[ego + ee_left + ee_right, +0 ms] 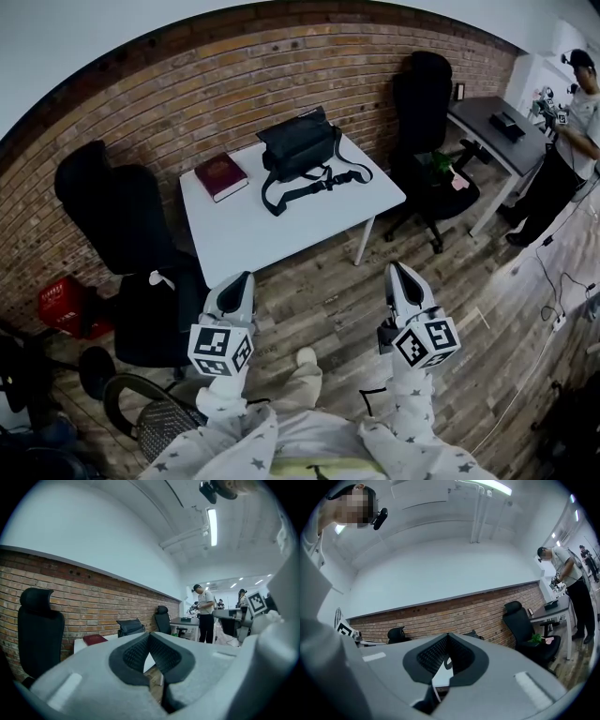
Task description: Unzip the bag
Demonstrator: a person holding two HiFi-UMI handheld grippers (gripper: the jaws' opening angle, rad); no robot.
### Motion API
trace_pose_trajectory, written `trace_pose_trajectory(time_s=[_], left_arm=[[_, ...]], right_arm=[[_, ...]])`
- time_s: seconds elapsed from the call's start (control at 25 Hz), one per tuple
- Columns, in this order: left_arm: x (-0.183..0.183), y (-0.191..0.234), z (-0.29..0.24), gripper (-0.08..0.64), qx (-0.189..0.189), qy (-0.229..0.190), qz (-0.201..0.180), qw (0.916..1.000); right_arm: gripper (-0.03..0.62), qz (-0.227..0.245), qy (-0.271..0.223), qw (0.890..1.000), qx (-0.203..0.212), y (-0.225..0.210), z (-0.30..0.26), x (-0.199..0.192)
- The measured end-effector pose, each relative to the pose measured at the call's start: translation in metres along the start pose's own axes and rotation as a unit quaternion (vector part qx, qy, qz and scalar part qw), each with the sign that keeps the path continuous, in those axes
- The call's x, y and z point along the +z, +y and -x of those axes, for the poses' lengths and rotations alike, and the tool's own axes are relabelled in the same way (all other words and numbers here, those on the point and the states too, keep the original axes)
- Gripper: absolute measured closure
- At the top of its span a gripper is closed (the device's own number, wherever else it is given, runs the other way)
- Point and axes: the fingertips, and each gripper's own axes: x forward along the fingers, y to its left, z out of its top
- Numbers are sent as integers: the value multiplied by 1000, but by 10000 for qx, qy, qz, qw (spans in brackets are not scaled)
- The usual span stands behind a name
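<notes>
Star-printed sleeves fill the bottom of the head view, each arm holding a grey plastic tool with a marker cube. Both the left tongs and the right tongs are clenched, their ribbed black pads pressed together with nothing between them. They hang over a wood-plank floor, well apart from the desk.

That desk is a white rectangle with thin white legs, set against a red brick wall. On its far right part lies the bag, black, soft-sided fabric, boxy. Its long axis runs along the desk's far edge, parallel to the wall, tilted slightly up to the right in the head view. Its black webbing strap trails in loops across the desk toward the viewer. Whether the zip is open cannot be made out.

Left of the bag, apart from it, lies a dark red hardback book. Black high-backed office chairs stand on either side of the desk.
</notes>
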Motion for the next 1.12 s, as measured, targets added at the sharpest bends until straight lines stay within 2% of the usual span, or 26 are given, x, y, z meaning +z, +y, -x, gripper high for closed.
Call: trace_pose_trajectory(time_s=[0.28,0.6,0.84,1.12], left_arm=[[13,33,-79,561,-45,-20,52,10000],[23,74,-149,561,-16,-75,220,9997],[17,88,-181,561,-81,-20,276,9996],[5,110,-196,561,142,111,378,9991]], right_arm=[[584,14,45,10000,-44,-36,-76,4],[584,43,118,9999,70,-56,-157,6],[584,50,99,9998,144,-67,-190,-1],[584,-46,218,9994,248,-75,-223,-14]])
